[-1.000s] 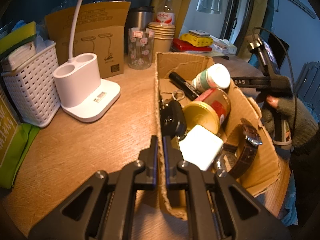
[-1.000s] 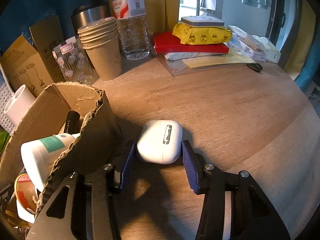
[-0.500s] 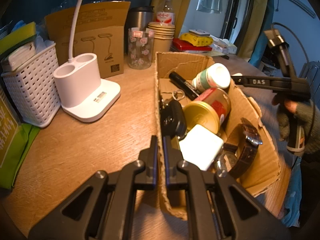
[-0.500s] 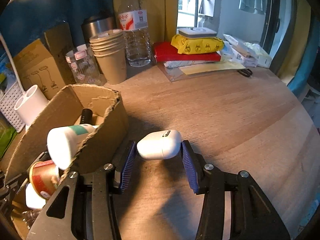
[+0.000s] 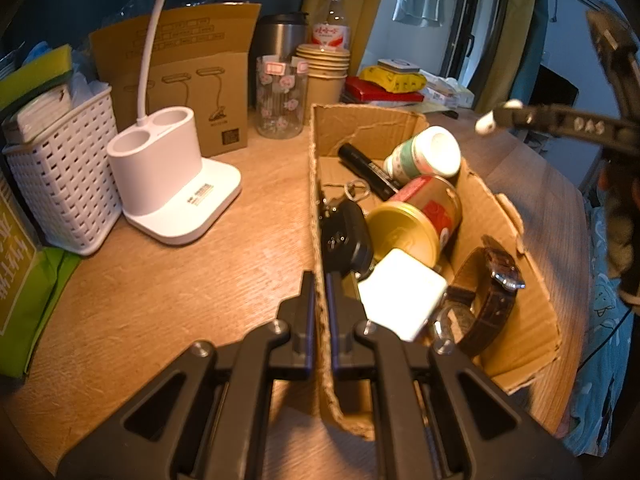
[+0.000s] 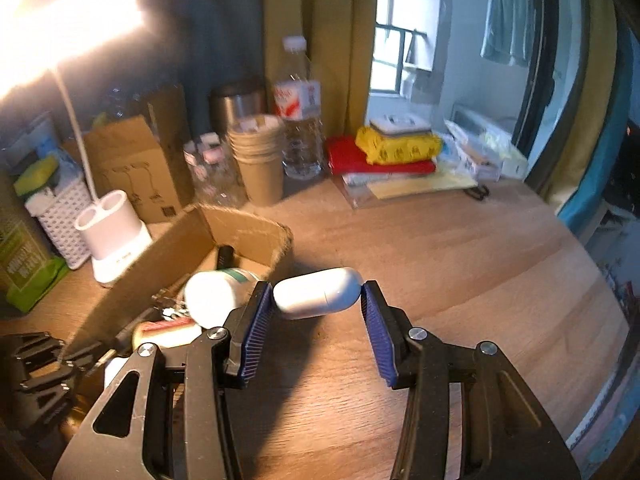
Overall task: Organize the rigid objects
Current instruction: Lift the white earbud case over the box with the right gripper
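White earbud case point(image 6: 318, 294) pinched in my right gripper point(image 6: 318, 300) above the table point(image 6: 460, 264) for boxing; left gripper point(image 5: 320, 300) clamps the cardboard box point(image 5: 516, 280) wall, steadying it.

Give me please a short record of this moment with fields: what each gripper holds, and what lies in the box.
left gripper: shut on the cardboard box wall
right gripper: shut on the white earbud case, held above the table
box contents: white bottle, gold-lidded tin, black marker, watch, white square block
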